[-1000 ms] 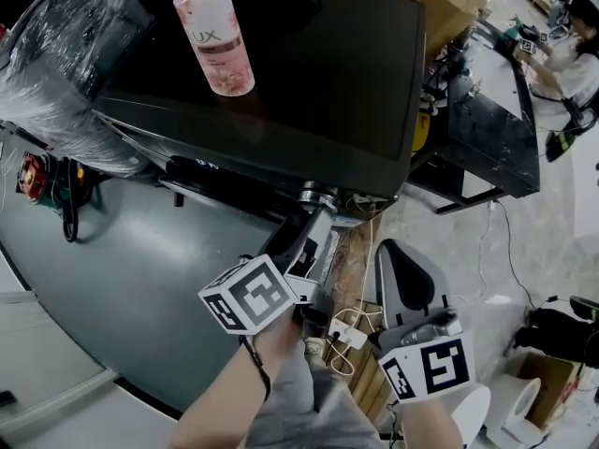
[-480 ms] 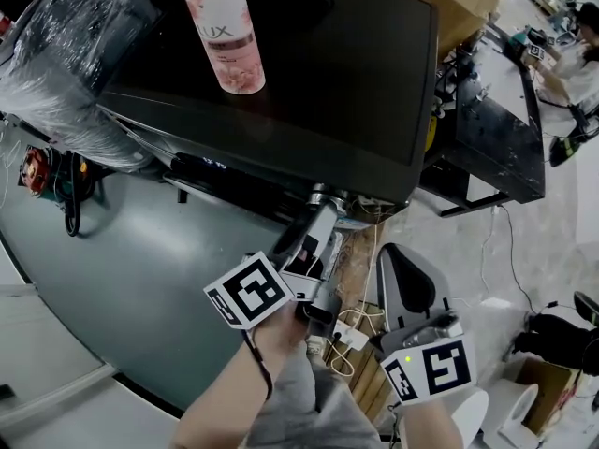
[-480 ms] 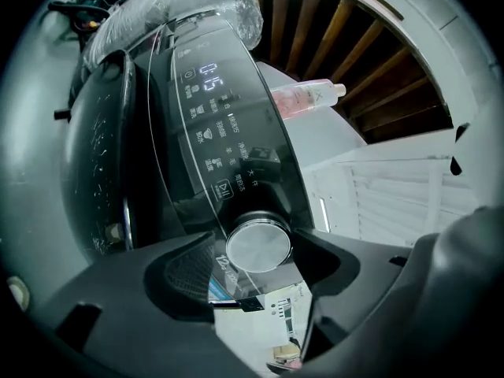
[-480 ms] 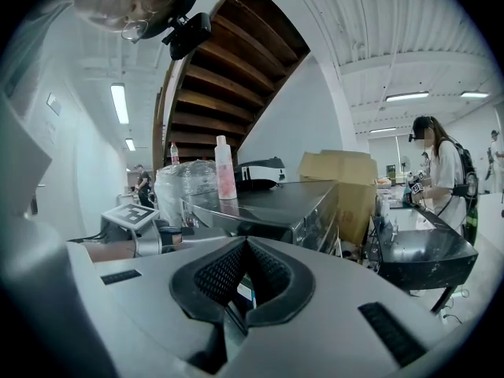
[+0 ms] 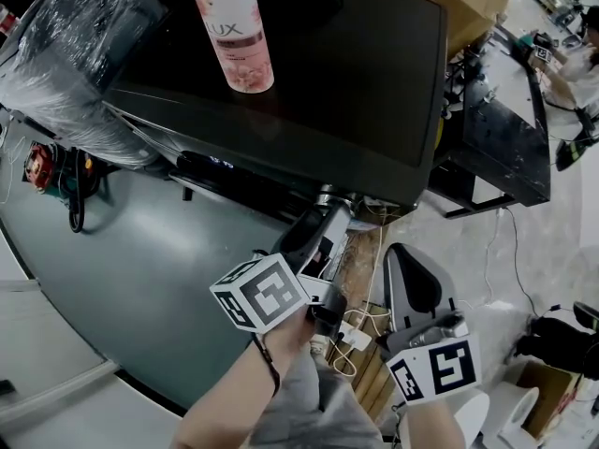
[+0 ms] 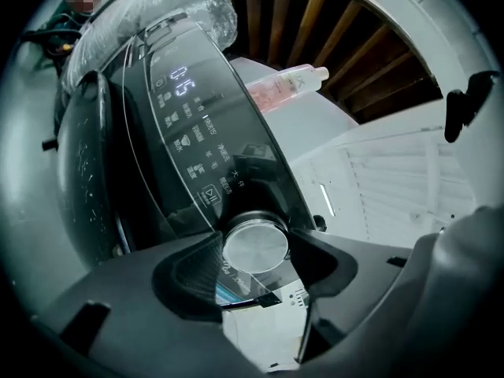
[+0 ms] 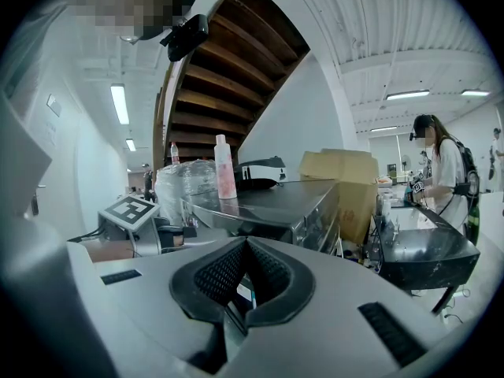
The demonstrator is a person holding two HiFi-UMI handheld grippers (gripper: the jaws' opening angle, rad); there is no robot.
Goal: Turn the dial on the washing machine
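From where I stand, the black ribbed pads (image 6: 189, 278) of the left gripper (image 5: 323, 215) have just been closing, and they sit wide apart on either side of the round brushed-silver dial (image 6: 256, 246), seemingly touching its rim. The dial is at the right-hand end of the glossy black lit control panel (image 6: 189, 140), at the front corner of the dark, flat-topped washing machine (image 5: 356, 82).

The right gripper (image 7: 246, 250) hangs lower and well off to the side, its jaws together on nothing.

A pink plastic bottle (image 5: 234, 31) stands on the machine's lid, near a bundle wrapped in clear film (image 5: 75, 54).

My worry is the grip. The rim looks smooth and shallow, so a light squeeze could let the pads skid round without moving the dial. Twisting off the dial's axis could drag a pad onto the touch keys just beside it and set something off.
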